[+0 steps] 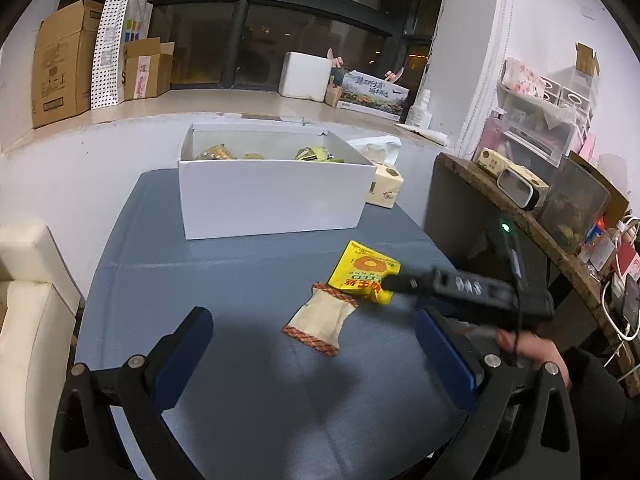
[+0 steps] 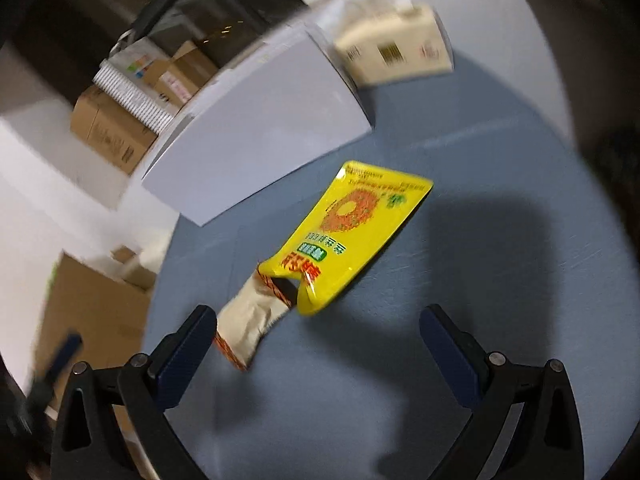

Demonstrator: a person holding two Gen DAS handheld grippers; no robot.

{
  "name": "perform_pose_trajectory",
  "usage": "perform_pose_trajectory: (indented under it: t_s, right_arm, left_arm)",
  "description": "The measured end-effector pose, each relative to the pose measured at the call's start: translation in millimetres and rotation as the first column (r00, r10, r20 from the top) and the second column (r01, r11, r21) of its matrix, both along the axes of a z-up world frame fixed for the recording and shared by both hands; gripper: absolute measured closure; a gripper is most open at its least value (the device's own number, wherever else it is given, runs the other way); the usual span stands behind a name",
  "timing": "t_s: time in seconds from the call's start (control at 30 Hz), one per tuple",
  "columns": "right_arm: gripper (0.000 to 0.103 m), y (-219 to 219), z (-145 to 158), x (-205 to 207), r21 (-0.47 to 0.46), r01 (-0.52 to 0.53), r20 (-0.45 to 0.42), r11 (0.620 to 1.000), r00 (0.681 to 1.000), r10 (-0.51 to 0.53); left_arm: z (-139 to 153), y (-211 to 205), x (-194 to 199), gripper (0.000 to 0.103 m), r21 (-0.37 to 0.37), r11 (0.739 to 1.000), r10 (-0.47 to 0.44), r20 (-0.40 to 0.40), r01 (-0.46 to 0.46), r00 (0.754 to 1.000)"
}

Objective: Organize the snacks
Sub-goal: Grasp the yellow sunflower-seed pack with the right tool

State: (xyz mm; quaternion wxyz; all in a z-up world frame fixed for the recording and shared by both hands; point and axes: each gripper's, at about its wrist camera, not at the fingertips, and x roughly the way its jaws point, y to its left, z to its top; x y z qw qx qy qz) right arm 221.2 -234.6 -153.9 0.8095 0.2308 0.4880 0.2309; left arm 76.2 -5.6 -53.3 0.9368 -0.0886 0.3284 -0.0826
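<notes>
1. Step in hand: approach for pickup. The right gripper (image 2: pixel 318 344) has its jaws spread wide and empty, just short of the yellow snack packet (image 2: pixel 352 236).
2. Packet location: directly ahead of the right fingers, overlapping a beige packet (image 2: pixel 250 326) to its left on the blue table (image 2: pixel 480 280).
3. Packet's long axis runs ahead and rightward; far end points toward the white box (image 1: pixel 272 196).
4. Left gripper (image 1: pixel 314 356): wide open, empty (hovering).
5. Next move probably calls for closing on the near edge.
</notes>
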Motion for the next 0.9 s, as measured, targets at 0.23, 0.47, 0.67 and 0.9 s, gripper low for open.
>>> perform_pose_trajectory:
  t_s: [0.23, 0.47, 0.67, 0.9]
  right_arm:
    - [0.000, 15.4, -4.9, 28.9, -0.002, 0.070, -0.020, 0.998, 0.997, -0.070]
    - [0.000, 36.4, -3.0, 31.2, -0.099, 0.145, 0.009, 0.984, 0.989, -0.145]
    - [0.040, 49.1, 0.4, 28.0, -0.290, 0.150, 0.067, 0.945, 0.988, -0.137]
    - [0.080, 35.3, 11.2, 23.7, -0.204, 0.082, 0.083, 0.975, 0.994, -0.066]
  left_arm:
    - [-9.7, 10.7, 0.3, 0.000, -0.028, 0.999, 0.028, -0.017, -0.028, 0.999]
    - [-17.0, 16.0, 4.4, 0.000, -0.054, 0.998, 0.039, -0.038, -0.041, 0.999]
    - [-24.0, 21.0, 7.3, 0.000, -0.066, 0.996, 0.064, -0.065, -0.068, 0.996]
    - [-34.1, 18.3, 11.7, 0.000, -0.056, 0.996, 0.062, -0.099, -0.068, 0.993]
